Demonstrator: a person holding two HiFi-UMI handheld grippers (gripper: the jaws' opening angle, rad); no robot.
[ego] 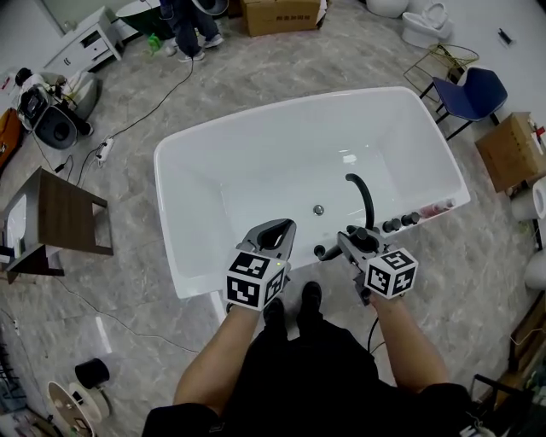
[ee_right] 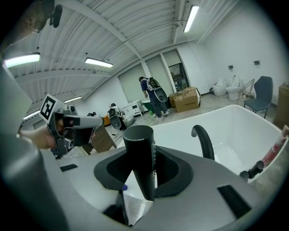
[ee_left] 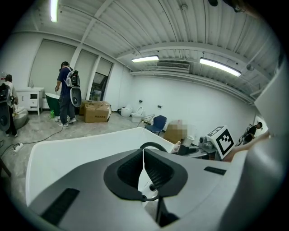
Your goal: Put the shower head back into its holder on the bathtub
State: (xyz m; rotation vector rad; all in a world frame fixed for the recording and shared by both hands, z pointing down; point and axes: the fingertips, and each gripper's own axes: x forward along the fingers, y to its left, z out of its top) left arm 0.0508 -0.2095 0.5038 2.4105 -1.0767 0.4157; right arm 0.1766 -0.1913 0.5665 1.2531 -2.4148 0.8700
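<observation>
- Standing at the near long side of a white freestanding bathtub [ego: 213, 162], a two-jaw gripper in each hand, both held over the near rim.
- Clamped in the right gripper [ee_right: 144, 178]: a black, tapering cylindrical shower head [ee_right: 139, 153], upright between the two ribbed pads and squeezed from both sides. Wide flat end above the jaws, narrow end below them.
- Seen from the head view with the right gripper [ego: 352, 241] over the tub's near rim, just beside a black arched tap spout [ego: 365, 198]. Shower head in the grip, not yet seated in a holder.
- Possibly the holder, possibly the shower head's own end: a small dark round fitting [ego: 320, 252] at the rim just left of the right gripper, too small to tell.
- Nothing carried in the left gripper [ego: 271, 232]: jaws drawn together with only a thin slit between the pads, near the right gripper but apart from it.
- Lined up along the rim to the right of the spout: a row of small black round knobs [ego: 403, 221].
- Around the tub on the grey marbled floor [ego: 341, 51]: a blue chair [ego: 469, 94], a brown cardboard box [ego: 281, 15], a dark wooden side table [ego: 68, 213], and a person in dark clothing [ego: 188, 30] at the far end.
</observation>
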